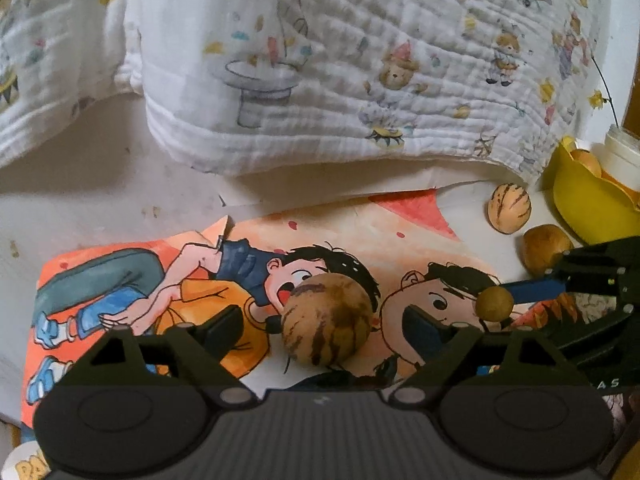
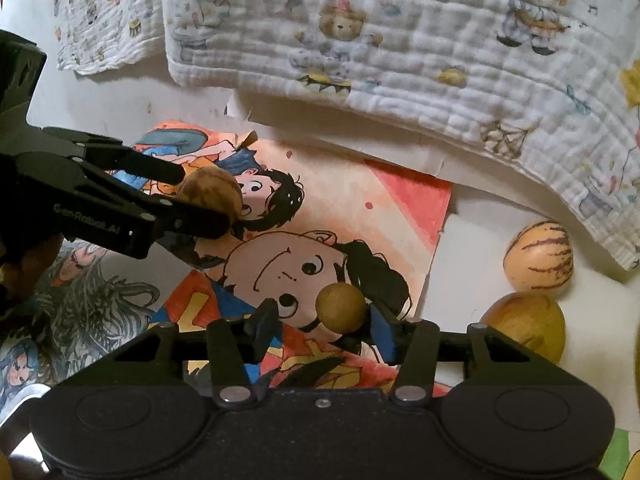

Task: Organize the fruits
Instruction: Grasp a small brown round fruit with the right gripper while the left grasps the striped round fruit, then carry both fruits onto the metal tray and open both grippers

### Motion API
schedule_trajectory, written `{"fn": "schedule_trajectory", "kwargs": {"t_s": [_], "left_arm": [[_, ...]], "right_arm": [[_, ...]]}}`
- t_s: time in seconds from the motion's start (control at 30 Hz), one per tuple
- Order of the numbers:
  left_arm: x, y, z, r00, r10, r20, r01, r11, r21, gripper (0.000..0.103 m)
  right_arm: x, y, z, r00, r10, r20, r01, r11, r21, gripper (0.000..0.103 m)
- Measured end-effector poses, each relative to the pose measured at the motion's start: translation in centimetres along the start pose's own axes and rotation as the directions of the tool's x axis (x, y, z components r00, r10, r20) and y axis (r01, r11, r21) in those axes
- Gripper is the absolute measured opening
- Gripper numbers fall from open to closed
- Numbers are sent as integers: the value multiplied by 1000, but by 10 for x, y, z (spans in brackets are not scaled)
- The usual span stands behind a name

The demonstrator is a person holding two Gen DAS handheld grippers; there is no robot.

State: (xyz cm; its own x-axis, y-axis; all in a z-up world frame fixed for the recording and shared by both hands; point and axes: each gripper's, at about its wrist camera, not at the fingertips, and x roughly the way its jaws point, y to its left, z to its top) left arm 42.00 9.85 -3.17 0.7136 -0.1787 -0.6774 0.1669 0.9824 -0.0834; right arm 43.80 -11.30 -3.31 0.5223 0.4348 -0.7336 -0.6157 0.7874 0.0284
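Observation:
A round tan fruit with dark stripes (image 1: 326, 318) lies on a cartoon picture sheet (image 1: 360, 232). My left gripper (image 1: 322, 320) is open around it, with a gap showing on each side. The right wrist view shows the same striped fruit (image 2: 210, 196) between the left gripper's fingers (image 2: 160, 172). A small brown round fruit (image 2: 340, 308) sits between the jaws of my right gripper (image 2: 322, 322). It rests against the blue right pad (image 2: 382, 330), and the left pad (image 2: 266, 322) stands clear of it. The jaws are open.
A yellow bowl (image 1: 588, 200) with fruit inside stands at the far right beside a white jar (image 1: 622, 152). A second striped fruit (image 2: 538, 256) and a plain brown one (image 2: 524, 324) lie near it. A bear-print cloth (image 1: 320, 60) hangs over the back.

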Motion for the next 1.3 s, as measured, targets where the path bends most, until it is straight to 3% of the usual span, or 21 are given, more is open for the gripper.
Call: {"fn": "schedule_trajectory", "kwargs": {"t_s": [0.2, 0.27, 0.43, 0.87, 1.3], "left_arm": [[8, -1, 1, 1000, -19, -22, 18, 1000, -19, 71], [12, -1, 1, 999, -21, -34, 20, 999, -27, 66], [13, -1, 1, 999, -18, -30, 18, 999, -31, 56], [-16, -8, -1, 1000, -25, -10, 25, 999, -44, 53], [-86, -40, -21, 995, -101, 9, 101, 994, -31, 53]], "right_arm": [[2, 0, 2, 1000, -7, 4, 7, 1000, 9, 46], [2, 0, 3, 1000, -17, 10, 17, 1000, 11, 38], [3, -1, 2, 999, -29, 15, 28, 999, 15, 31], [-22, 4, -2, 999, -9, 48, 8, 1000, 9, 30], [-106, 31, -24, 990, 30, 137, -25, 999, -34, 30]]}}
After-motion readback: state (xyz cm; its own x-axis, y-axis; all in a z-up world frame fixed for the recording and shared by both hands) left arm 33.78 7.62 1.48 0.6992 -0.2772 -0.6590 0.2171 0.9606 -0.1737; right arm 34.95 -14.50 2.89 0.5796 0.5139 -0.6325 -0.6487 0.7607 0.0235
